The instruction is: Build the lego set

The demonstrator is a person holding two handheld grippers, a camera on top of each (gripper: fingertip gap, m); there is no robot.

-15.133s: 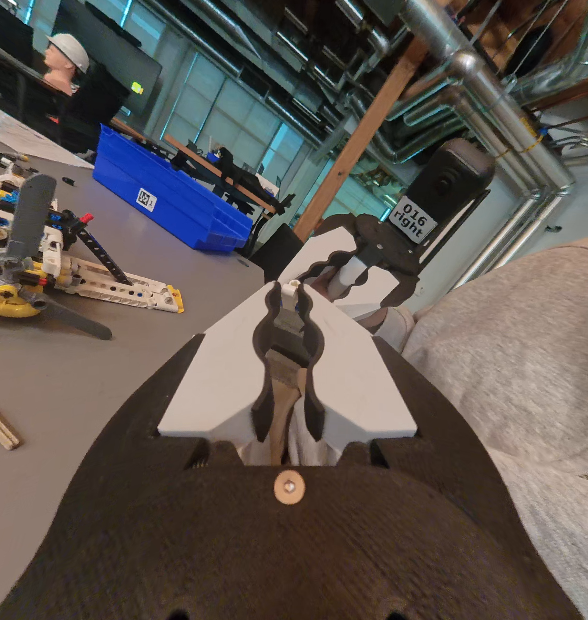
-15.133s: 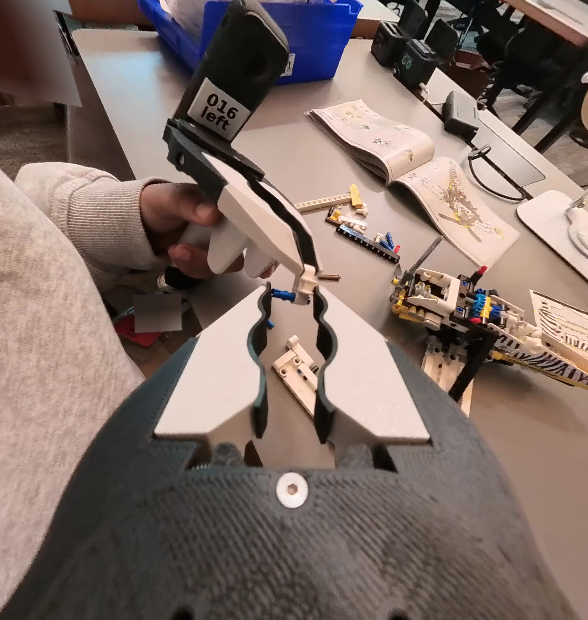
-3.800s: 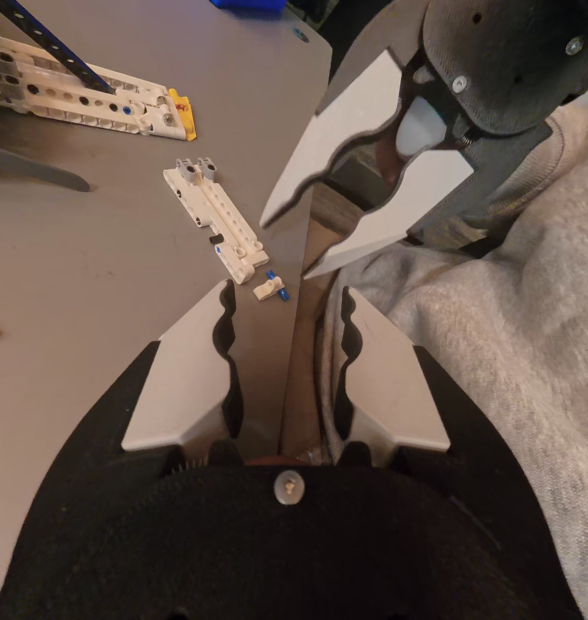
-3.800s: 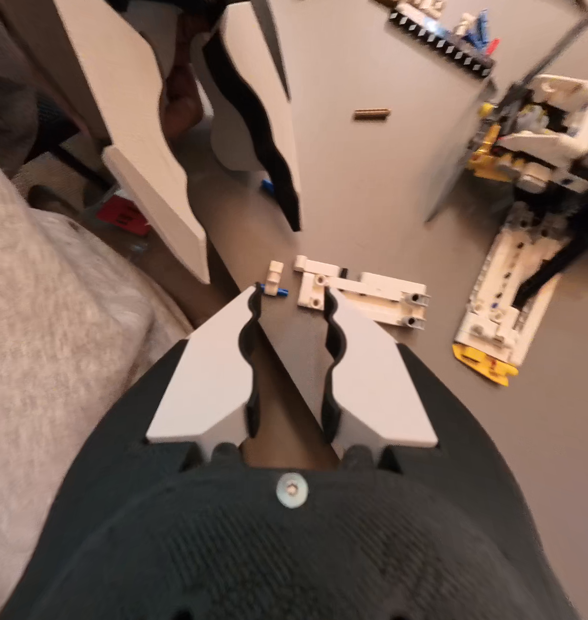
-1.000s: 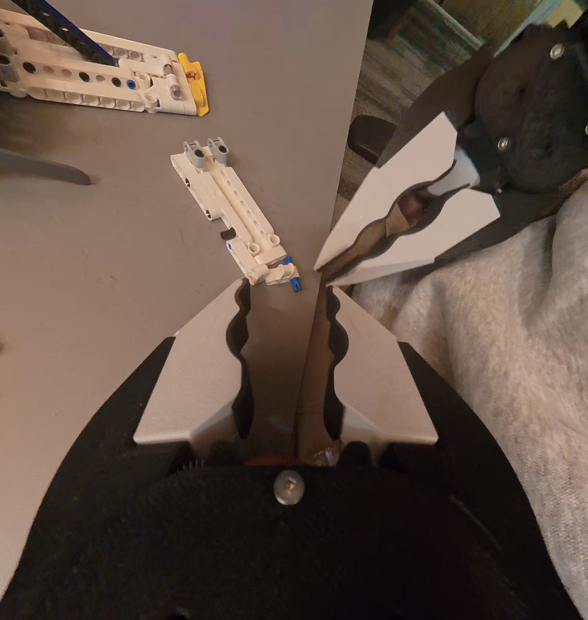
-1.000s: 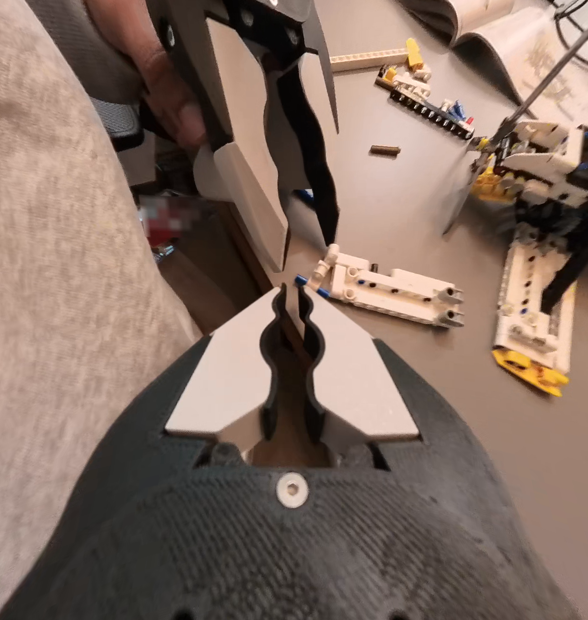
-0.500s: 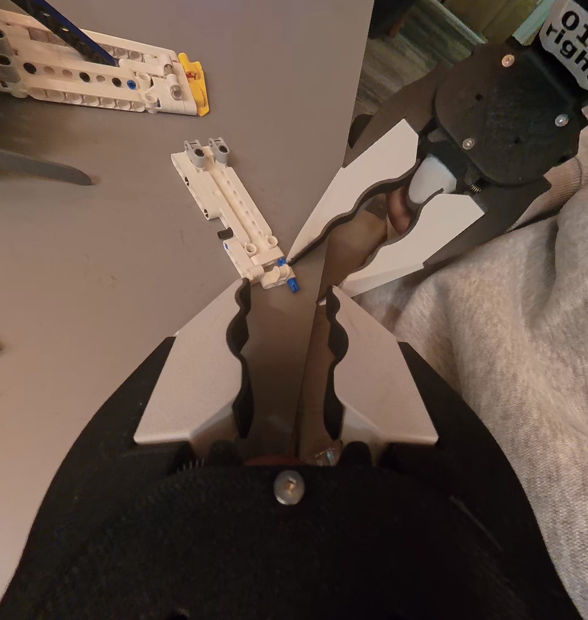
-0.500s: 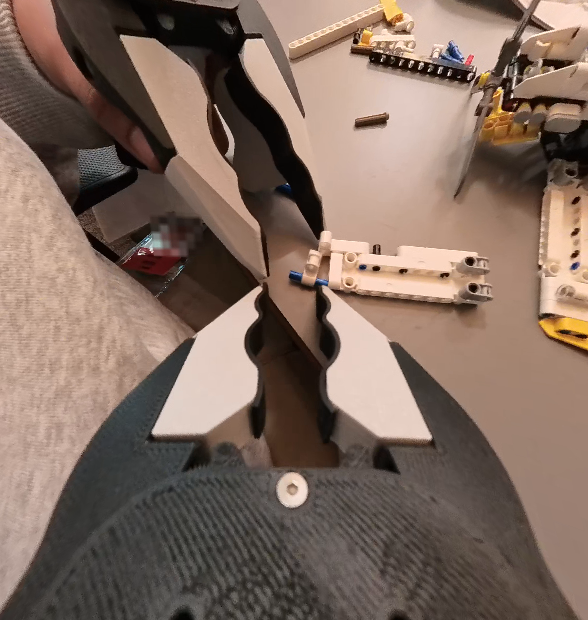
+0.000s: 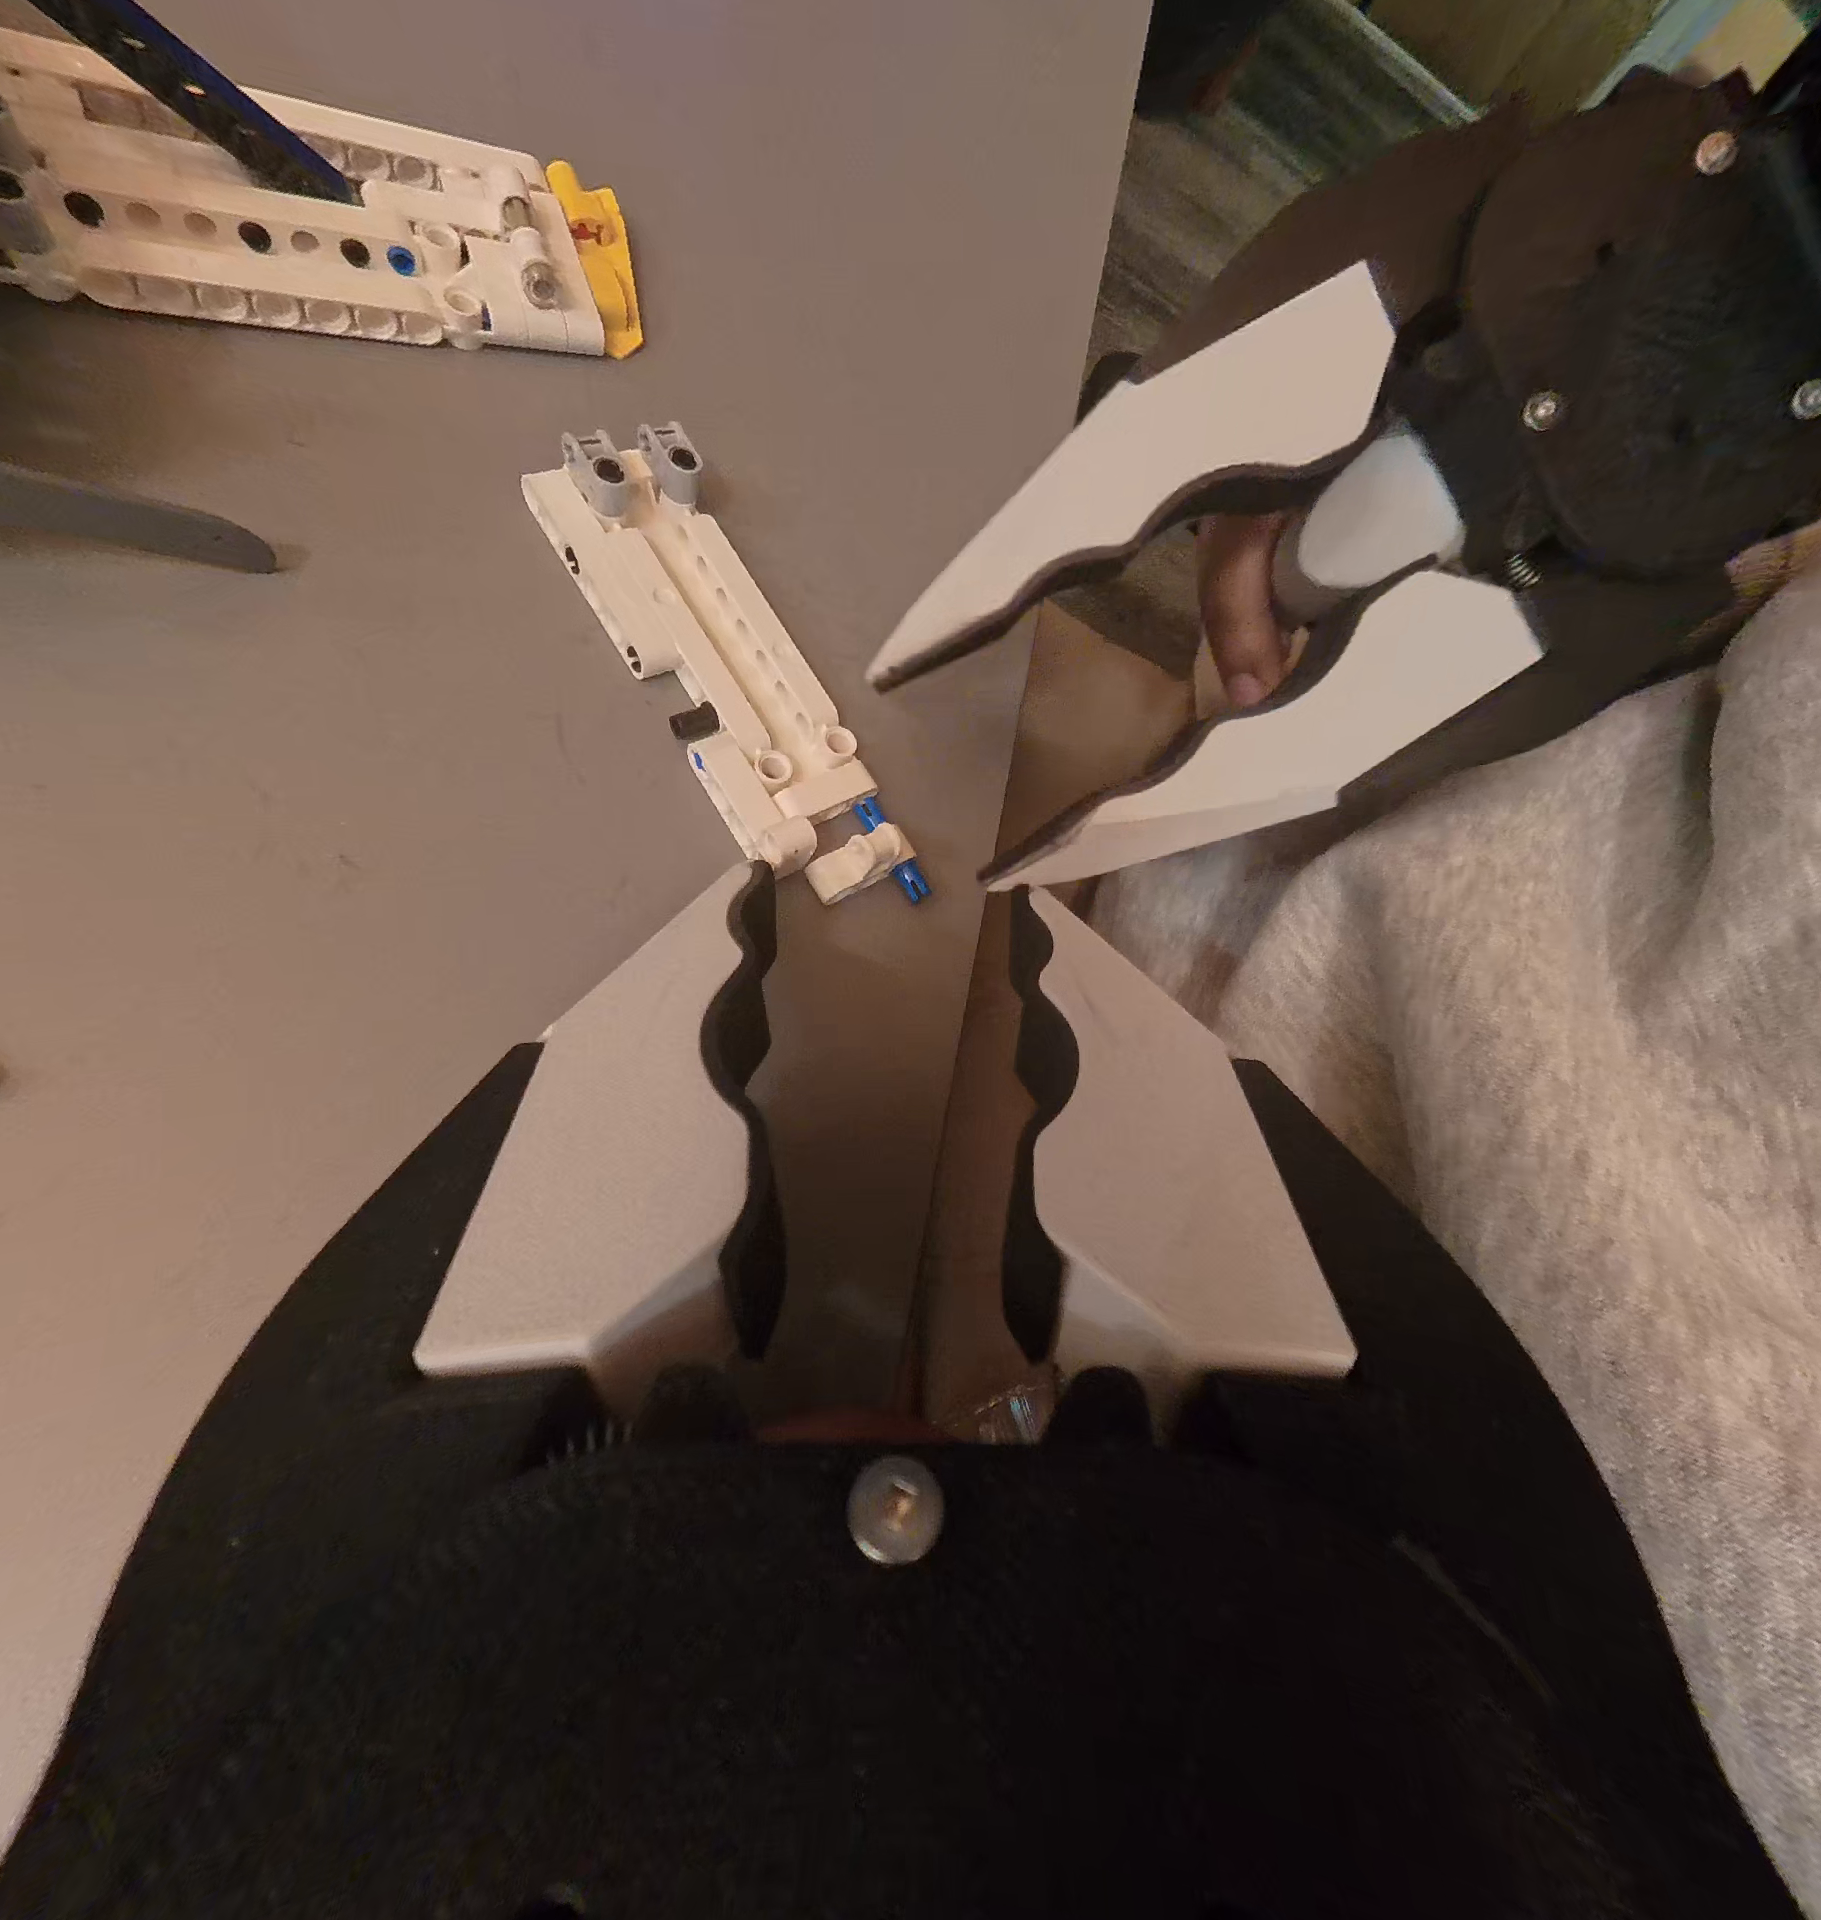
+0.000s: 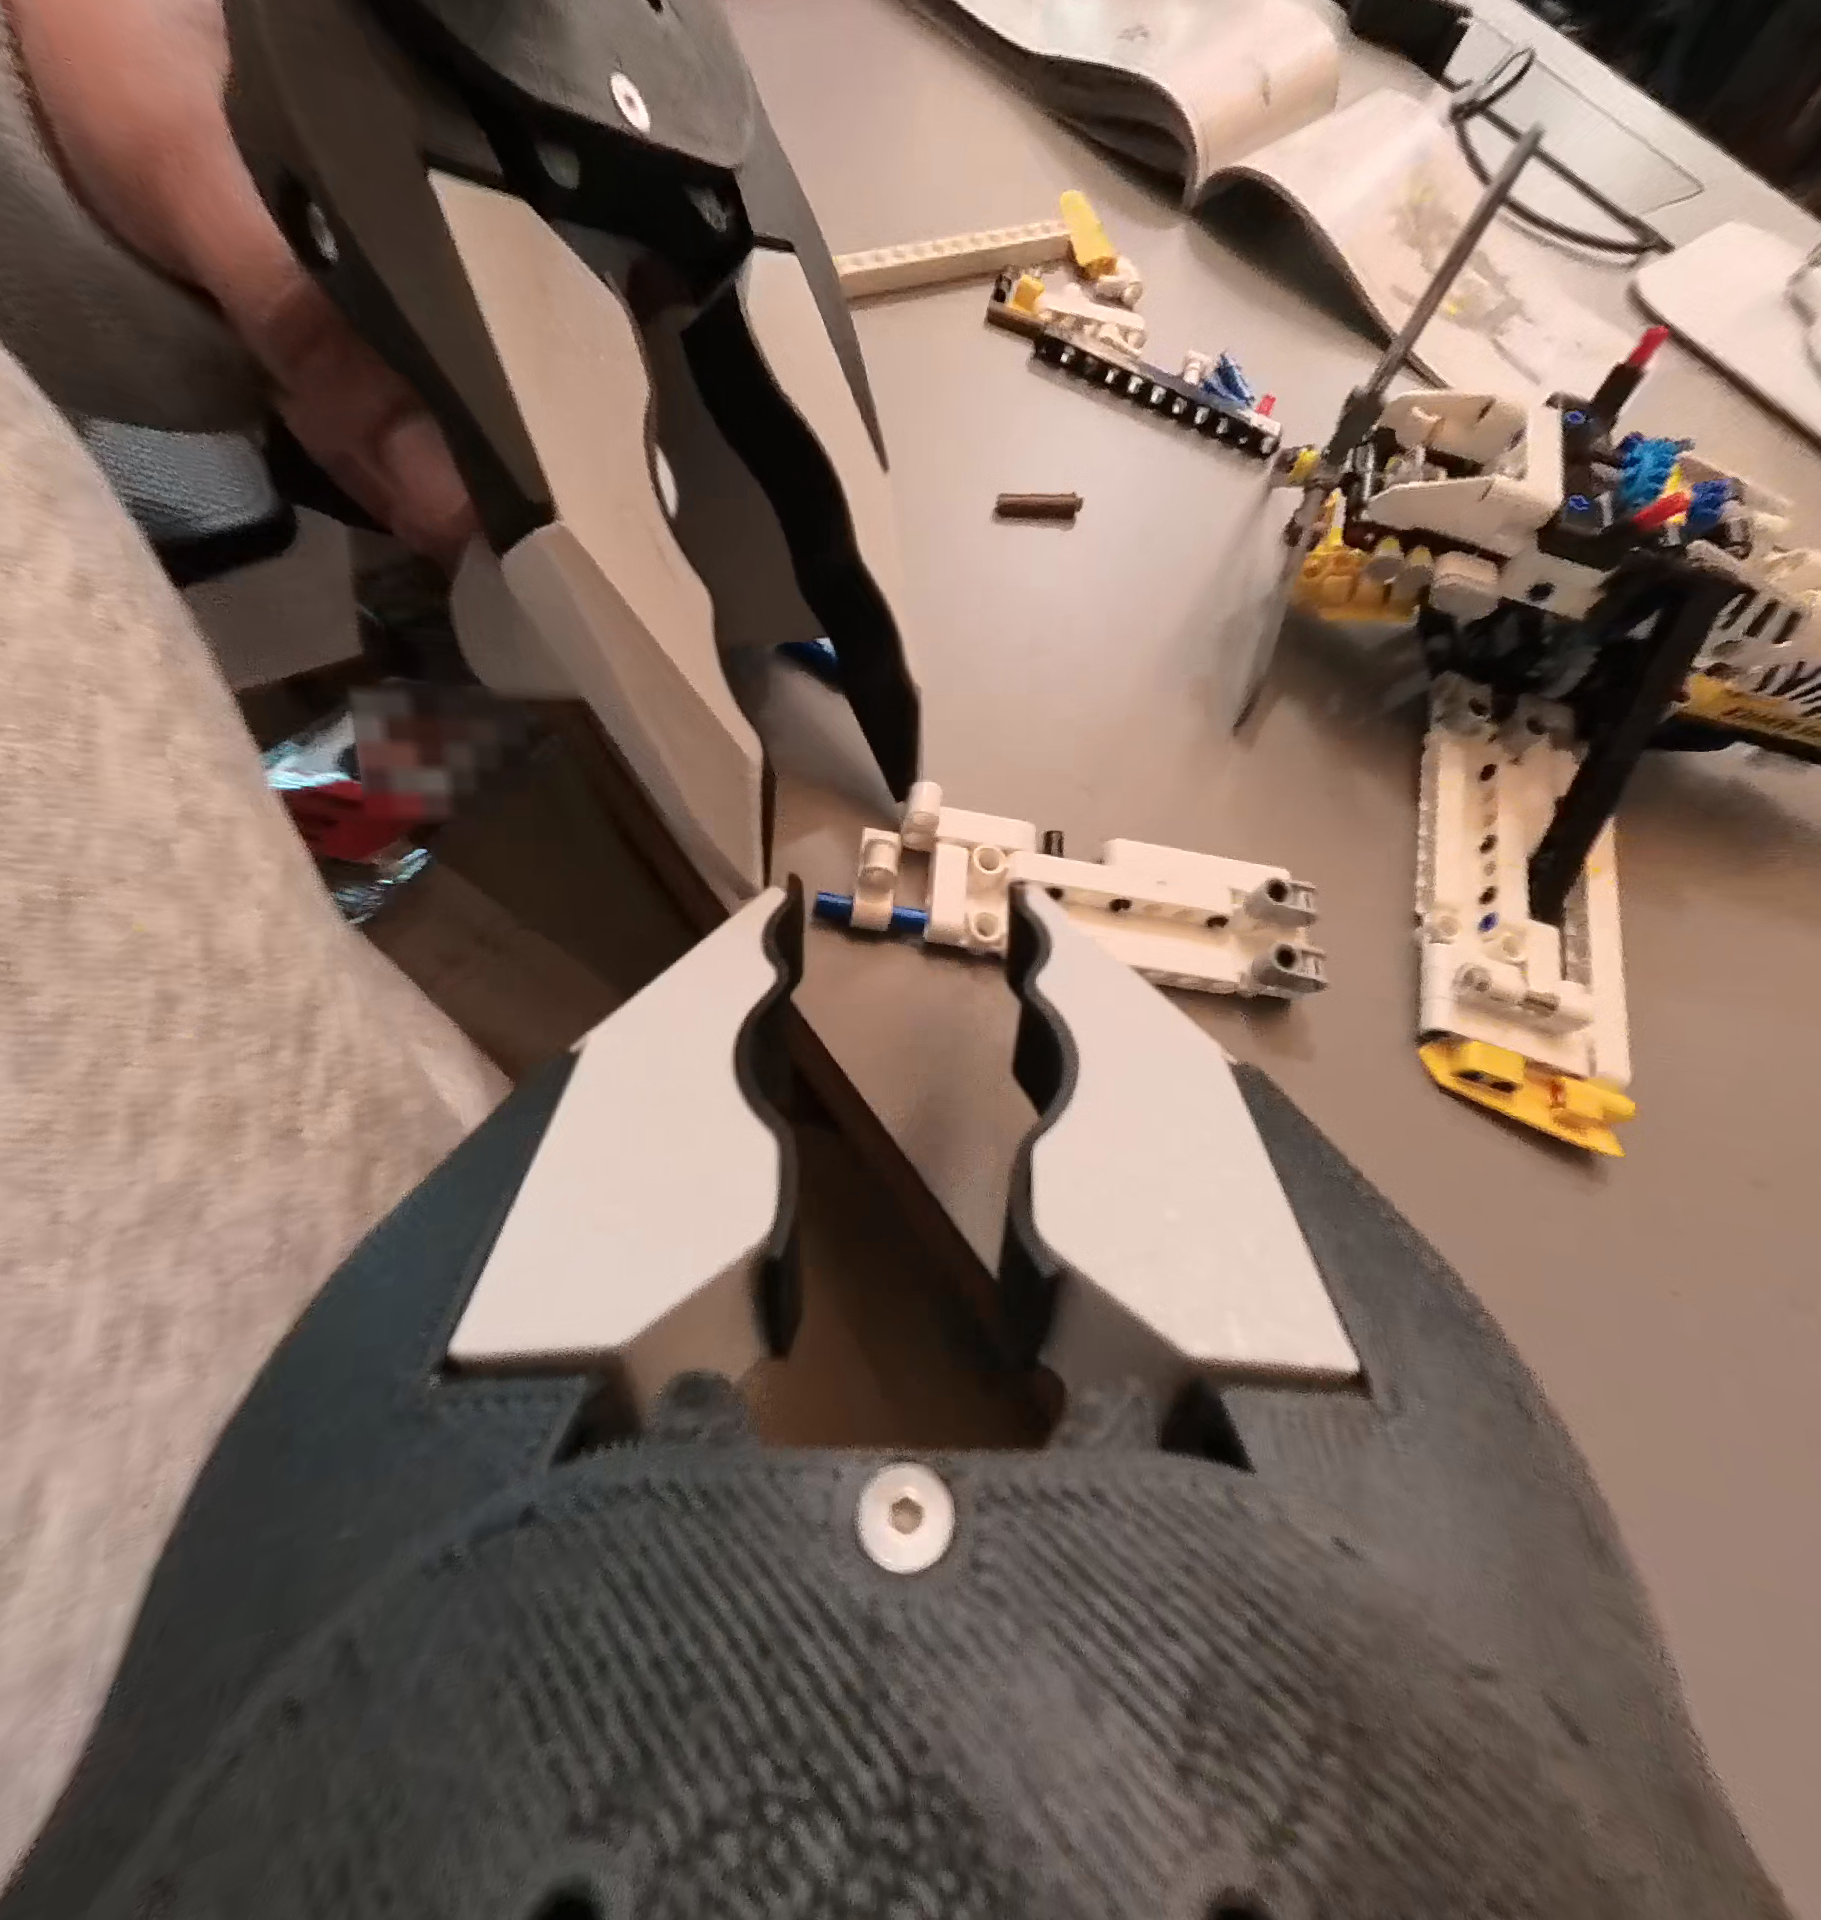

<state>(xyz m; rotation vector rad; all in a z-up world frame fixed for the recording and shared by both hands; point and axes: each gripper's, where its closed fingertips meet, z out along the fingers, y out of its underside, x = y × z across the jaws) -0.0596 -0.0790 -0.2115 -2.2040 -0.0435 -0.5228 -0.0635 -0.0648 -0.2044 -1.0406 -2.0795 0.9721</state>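
Note:
A white lego sub-assembly (image 9: 698, 644) with two grey ends lies flat near the table's edge; it also shows in the right wrist view (image 10: 1145, 904). A small white connector on a blue pin (image 9: 870, 857) sits against its near end (image 10: 875, 904). My left gripper (image 9: 885, 894) is open and empty, with its tips just short of the connector. My right gripper (image 10: 904, 904) is open and empty, close to the blue pin. In the left wrist view the right gripper (image 9: 932, 774) hangs to the right of the sub-assembly. The left gripper (image 10: 833, 831) shows above the connector.
The part-built white, yellow and black model (image 10: 1560, 540) stands at the right, with its white, yellow-tipped boom (image 9: 293, 249) beyond the sub-assembly. An open instruction booklet (image 10: 1249, 94), a black beam with small parts (image 10: 1145, 384) and a brown axle (image 10: 1036, 506) lie farther back. The table edge (image 9: 1031, 644) runs beside the person's grey sleeve. Only a small space, under 4 cm, lies between the two pairs of fingers.
My right gripper has opened from nearly shut and come closer to the connector. The left gripper has hardly moved. The connector, loose 3.8 s ago, now sits against the sub-assembly's end.

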